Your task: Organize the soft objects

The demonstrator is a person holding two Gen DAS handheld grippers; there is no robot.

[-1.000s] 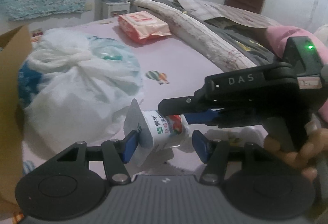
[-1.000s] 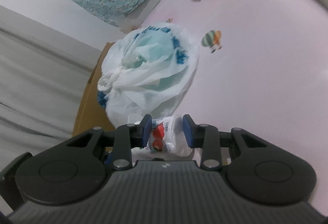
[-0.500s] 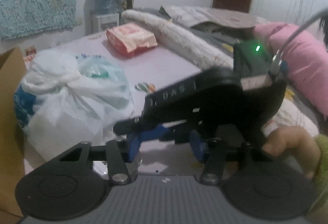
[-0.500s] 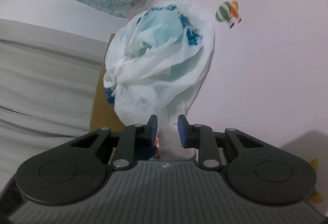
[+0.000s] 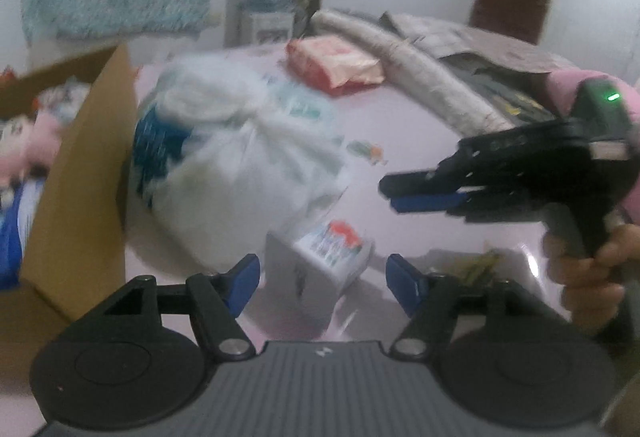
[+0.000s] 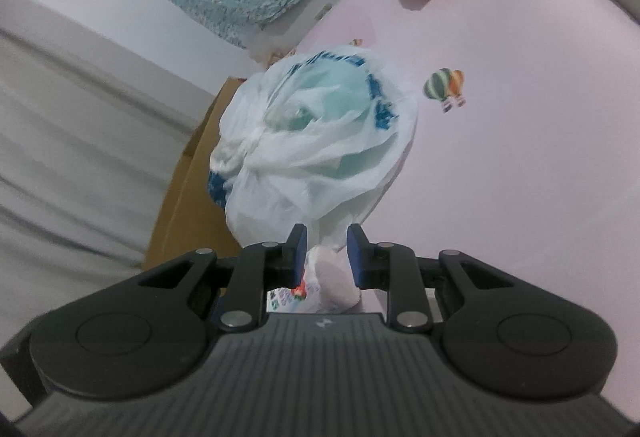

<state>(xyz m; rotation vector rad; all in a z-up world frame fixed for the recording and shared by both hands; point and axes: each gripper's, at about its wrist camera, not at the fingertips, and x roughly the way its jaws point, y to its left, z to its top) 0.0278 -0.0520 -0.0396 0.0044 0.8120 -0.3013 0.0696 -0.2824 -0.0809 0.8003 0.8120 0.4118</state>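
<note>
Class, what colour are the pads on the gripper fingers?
Blue, on black fingers. The left gripper's pads show it best, in the left wrist view.

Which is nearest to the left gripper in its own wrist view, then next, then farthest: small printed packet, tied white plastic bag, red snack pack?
1. Small printed packet, between the left gripper's open fingers.
2. Tied white plastic bag, beyond, leftward.
3. Red snack pack, far back on the bed.

A bed covered by a pale pink sheet (image 6: 520, 165) printed with small hot-air balloons carries everything. A knotted white plastic bag with blue print (image 6: 320, 141) lies at its left edge. A small white packet with red fruit print (image 5: 332, 249) lies beside it. A red-and-white plastic pack (image 5: 332, 67) rests toward the far edge, beside a long grey-white rolled blanket (image 5: 404, 65).
</note>
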